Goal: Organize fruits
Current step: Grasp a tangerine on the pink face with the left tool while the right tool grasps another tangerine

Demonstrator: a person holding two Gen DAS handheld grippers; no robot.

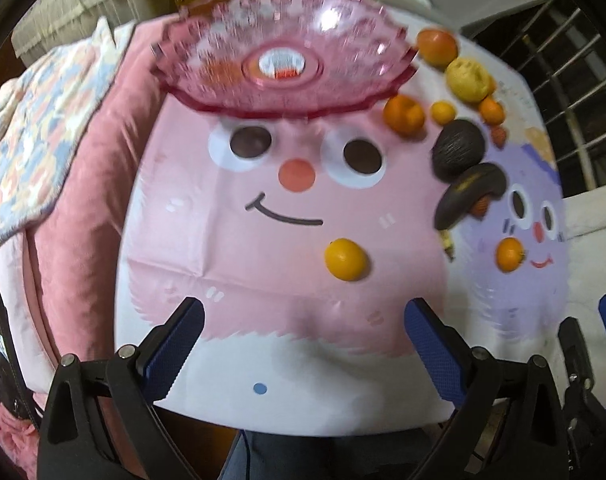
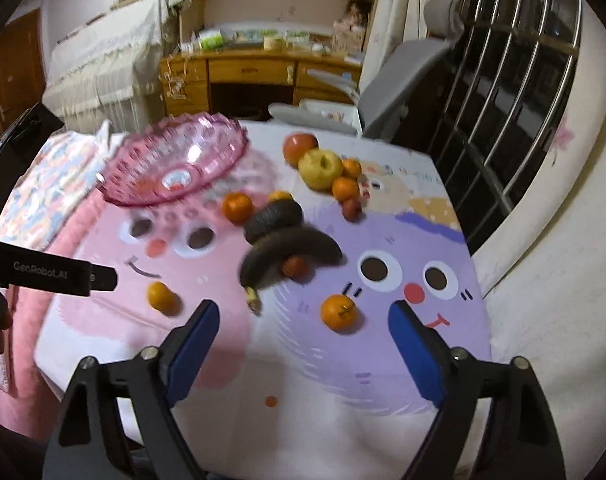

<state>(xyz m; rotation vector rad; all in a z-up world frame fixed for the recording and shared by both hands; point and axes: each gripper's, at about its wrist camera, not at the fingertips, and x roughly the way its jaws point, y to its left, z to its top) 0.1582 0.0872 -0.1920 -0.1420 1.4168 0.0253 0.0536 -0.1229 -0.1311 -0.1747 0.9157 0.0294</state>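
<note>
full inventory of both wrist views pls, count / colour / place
bowl: 1, pink clear, far left of table, no fruit in it
tangerines: about 7, orange; two lie alone near the tongs, the rest among the far cluster
banana: 1, blackened, mid table
avocado: 1, dark, behind banana, touching it
apple: 1, yellow, far cluster
round fruit: 1, red-orange, farthest back
tablecloth: 1, pink and purple cartoon faces
left tongs: open, holding nothing
right tongs: open, holding nothing
</note>
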